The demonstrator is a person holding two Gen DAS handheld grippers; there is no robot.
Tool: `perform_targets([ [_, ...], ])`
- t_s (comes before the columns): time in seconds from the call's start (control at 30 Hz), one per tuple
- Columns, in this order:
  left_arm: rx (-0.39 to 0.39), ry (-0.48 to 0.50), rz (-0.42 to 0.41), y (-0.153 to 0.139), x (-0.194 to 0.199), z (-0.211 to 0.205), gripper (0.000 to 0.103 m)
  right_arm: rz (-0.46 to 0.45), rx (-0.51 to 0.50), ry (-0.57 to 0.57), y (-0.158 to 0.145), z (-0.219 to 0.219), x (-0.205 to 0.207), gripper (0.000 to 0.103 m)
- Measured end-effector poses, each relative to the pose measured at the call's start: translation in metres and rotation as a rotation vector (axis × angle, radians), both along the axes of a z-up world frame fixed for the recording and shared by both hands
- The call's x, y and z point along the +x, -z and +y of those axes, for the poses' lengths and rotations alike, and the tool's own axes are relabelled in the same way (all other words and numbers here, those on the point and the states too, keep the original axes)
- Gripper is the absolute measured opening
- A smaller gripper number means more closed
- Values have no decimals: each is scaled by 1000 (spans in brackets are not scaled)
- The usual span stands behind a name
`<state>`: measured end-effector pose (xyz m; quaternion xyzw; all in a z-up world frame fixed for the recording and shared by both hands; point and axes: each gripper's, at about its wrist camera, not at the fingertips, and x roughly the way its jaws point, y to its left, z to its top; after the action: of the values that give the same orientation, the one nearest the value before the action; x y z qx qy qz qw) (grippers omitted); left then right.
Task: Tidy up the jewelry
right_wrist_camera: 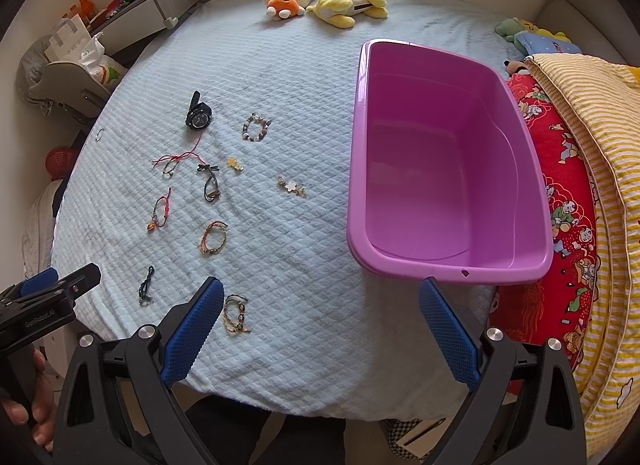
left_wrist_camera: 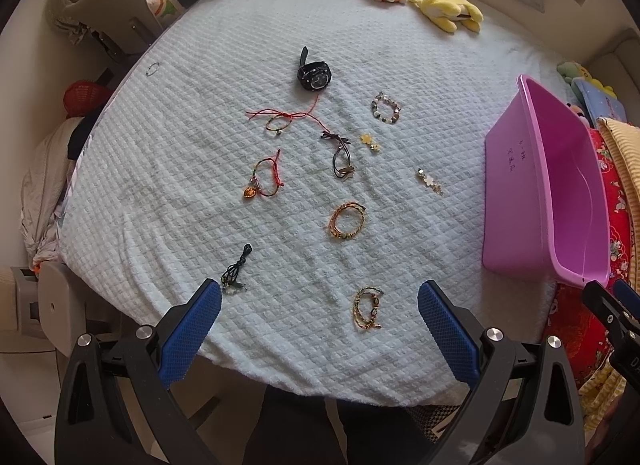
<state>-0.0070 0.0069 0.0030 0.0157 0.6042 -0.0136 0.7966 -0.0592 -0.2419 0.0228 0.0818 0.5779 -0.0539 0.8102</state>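
Jewelry is lying scattered on the bed (left_wrist_camera: 280,25) left of the empty pink tub (right_wrist_camera: 444,169) as both grippers, left gripper (left_wrist_camera: 319,297) and right gripper (right_wrist_camera: 322,295), are hovering with jaws released, collection seemingly not begun, the near braided bracelet (left_wrist_camera: 366,308) likely first.

Bracelets (left_wrist_camera: 347,219) scattered on pale bedspread (left_wrist_camera: 420,145); pink tub (left_wrist_camera: 516,185) right; claw (left_wrist_camera: 319,297) agape
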Motion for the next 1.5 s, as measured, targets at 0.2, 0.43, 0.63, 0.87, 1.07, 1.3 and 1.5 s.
perform_targets([
  [0.2, 0, 0, -1, 0, 0, 0, 97, -1, 1, 0, 0, 0, 0, 93],
  [0.43, 0, 1, 0, 0, 0, 0, 97, 0, 1, 0, 1, 2, 0, 93],
  [0.63, 0, 0, 0, 0, 0, 0, 97, 1, 2, 1, 0, 2, -1, 93],
  [0.87, 0, 1, -1, 0, 0, 0, 97, 0, 2, 0, 1, 2, 0, 93],
  [1.07, 1, 0, 0, 0, 0, 1, 97, 1, 2, -1, 2, 2, 2, 93],
  [1.3, 1, 0, 0, 0, 0, 1, 97, 1, 3, -1, 2, 1, 2, 93],
  [1.5, 2, -1, 1, 1, 0, 2, 97, 2, 4, -1, 2, 1, 2, 93],
])
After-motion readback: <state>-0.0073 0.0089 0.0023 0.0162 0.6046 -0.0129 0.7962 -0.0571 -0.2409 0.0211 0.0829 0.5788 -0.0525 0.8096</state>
